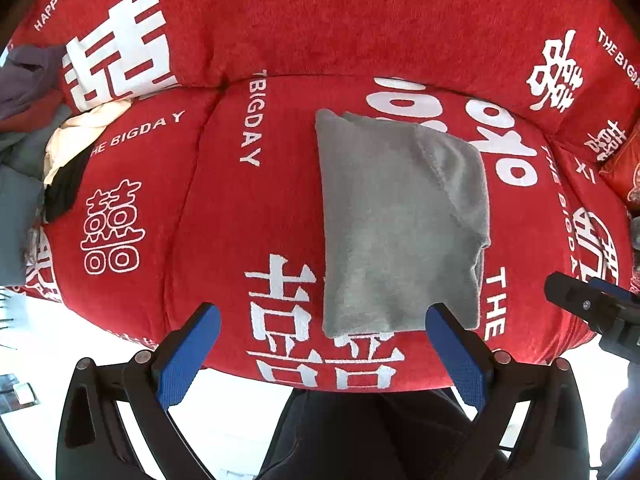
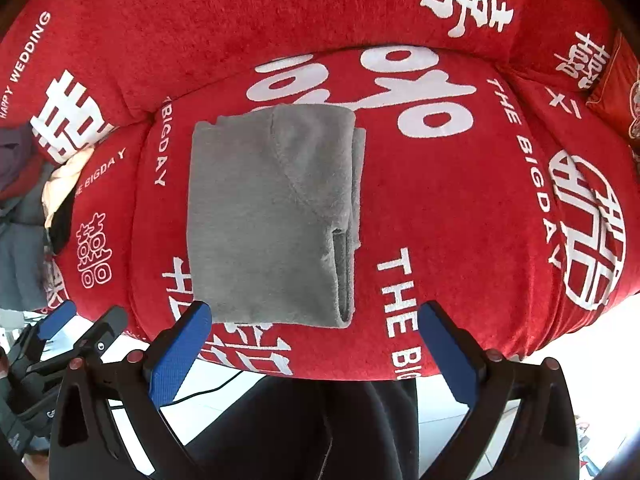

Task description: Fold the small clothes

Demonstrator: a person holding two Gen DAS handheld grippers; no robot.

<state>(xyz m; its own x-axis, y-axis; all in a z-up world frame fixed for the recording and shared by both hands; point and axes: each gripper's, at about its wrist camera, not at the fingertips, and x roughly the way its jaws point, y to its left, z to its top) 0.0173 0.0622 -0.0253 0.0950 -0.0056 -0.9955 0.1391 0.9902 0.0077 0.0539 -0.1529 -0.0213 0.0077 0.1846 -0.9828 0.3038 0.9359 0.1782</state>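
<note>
the blue-padded fingers [image 1: 188, 344] of the left gripper [image 1: 322, 344] stand wide apart with nothing between them, hanging above the near edge of a red sofa cushion [image 1: 224, 216]. the right gripper [image 2: 314, 342] is spread just as wide and holds nothing. a grey garment [image 2: 272, 216] lies folded into a neat rectangle on the cushion's middle, flat, touched by neither gripper. a heap of other clothes [image 1: 36, 128] sits at the sofa's left end, well apart. a person's dark trousers [image 2: 304, 428] show below the cushion's edge.
</note>
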